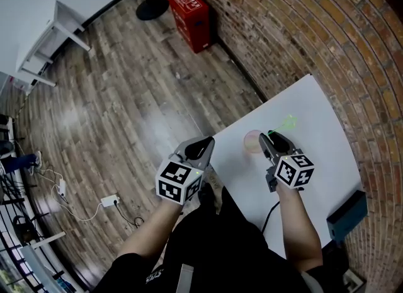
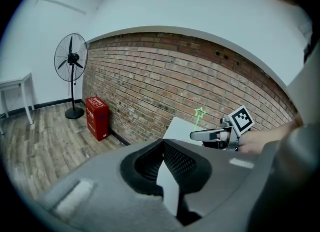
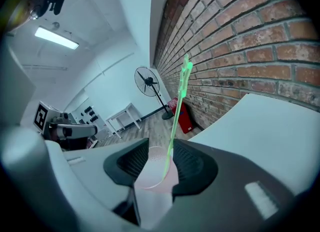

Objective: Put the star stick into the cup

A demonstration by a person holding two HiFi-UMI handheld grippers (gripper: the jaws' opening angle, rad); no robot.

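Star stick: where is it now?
The star stick stands in the cup on the table, right of centre in the head view, between the right gripper's open fingers.

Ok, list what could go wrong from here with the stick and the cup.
The star stick leans in the cup between the open jaws of the right gripper; pulling back carelessly could snag it or tip the cup. The cup stands near the edge of the table, so a knock might send it off.
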